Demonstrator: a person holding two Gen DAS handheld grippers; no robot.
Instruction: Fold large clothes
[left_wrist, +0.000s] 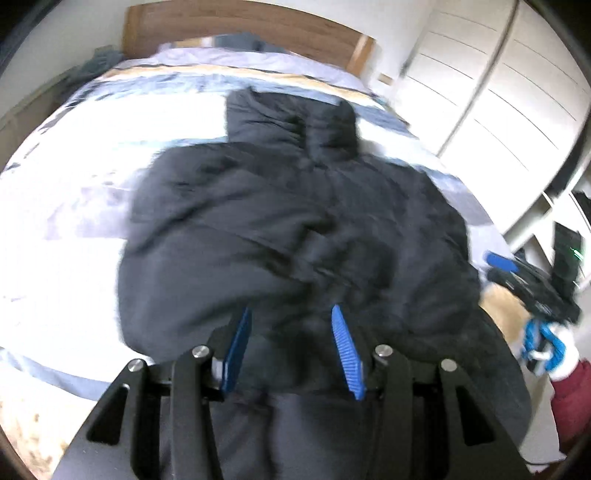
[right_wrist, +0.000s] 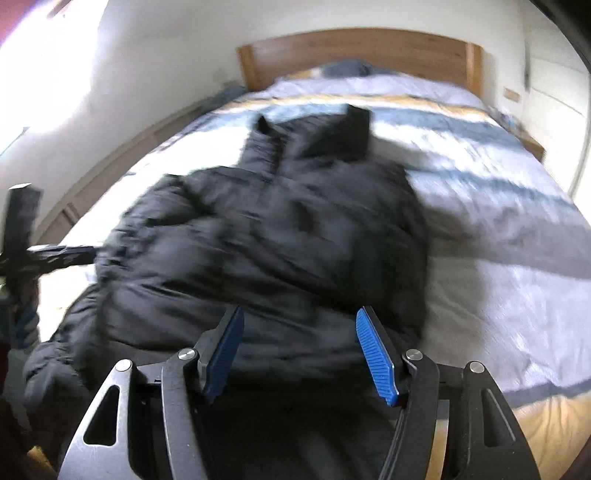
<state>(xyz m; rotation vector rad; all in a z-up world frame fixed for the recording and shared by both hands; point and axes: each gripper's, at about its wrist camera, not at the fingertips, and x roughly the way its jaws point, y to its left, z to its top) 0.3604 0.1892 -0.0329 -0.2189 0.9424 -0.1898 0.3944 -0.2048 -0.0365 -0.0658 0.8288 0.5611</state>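
Jacket (left_wrist: 295, 206), dark and padded, lies spread on the bed (left_wrist: 66, 177) and serves as the landmark for every position below.

Nearest the jacket's near hem, in the left wrist view, the left tool (left_wrist: 291, 332) stands with its blue pads (left_wrist: 236, 350) parted and dark cloth showing in the gap; neither pad presses the fabric, so the tool is released. In the right wrist view the right tool (right_wrist: 299, 350) is likewise released, its blue pads (right_wrist: 376, 354) wider apart above the same hem, with cloth between them but no grip visible.

Beside the jacket's right edge, the left wrist view shows the other tool held by a hand in a white and blue glove (left_wrist: 550, 347) with a dark red sleeve (left_wrist: 572, 398). Beside the jacket's left edge, the right wrist view shows the left tool's black frame.

Under the jacket lies a bedspread (right_wrist: 498, 229) in white, grey-blue and yellow bands. At the jacket's far end its collar (right_wrist: 325, 133) stands raised. Beyond the collar rises the wooden headboard (right_wrist: 362, 51). Far right of the jacket, a white wardrobe (left_wrist: 491, 88) fills the wall. Both views are blurred.
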